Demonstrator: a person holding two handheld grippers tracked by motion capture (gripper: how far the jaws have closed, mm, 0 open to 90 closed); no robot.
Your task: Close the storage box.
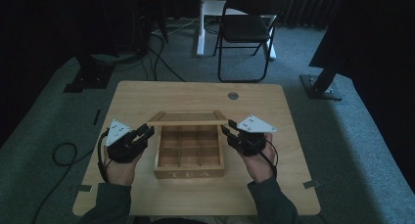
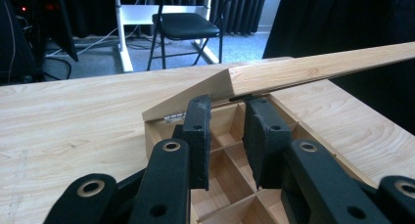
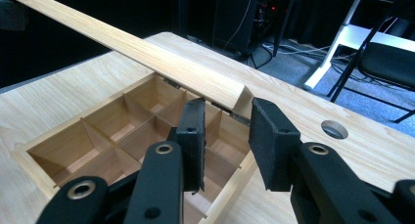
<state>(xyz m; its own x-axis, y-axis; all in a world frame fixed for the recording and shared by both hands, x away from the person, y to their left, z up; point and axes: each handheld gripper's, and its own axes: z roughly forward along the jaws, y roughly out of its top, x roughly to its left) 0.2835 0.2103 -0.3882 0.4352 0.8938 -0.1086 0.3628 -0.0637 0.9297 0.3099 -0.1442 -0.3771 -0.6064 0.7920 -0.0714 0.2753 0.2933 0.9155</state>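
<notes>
A wooden tea box point(image 1: 189, 174), marked TEA on its front, stands mid-table with its empty divided compartments point(image 3: 122, 131) showing. Its lid point(image 1: 187, 118) is raised at the back and stands on edge. My left gripper point(image 1: 147, 131) is open just off the lid's left corner, with nothing between the jaws. In the left gripper view the gripper point(image 2: 227, 104) points at the lid's underside point(image 2: 303, 70), above the box wall point(image 2: 152, 131). My right gripper point(image 1: 229, 128) is open at the lid's right corner. In the right gripper view the gripper point(image 3: 227, 106) sits just below the lid's end point(image 3: 147, 53).
The light wooden table point(image 1: 147, 97) has a round cable hole point(image 1: 233, 95) behind the box. A black folding chair point(image 1: 247, 23) and a white desk leg point(image 1: 200, 28) stand on the carpet beyond. Cables point(image 1: 63, 153) lie on the floor at the left.
</notes>
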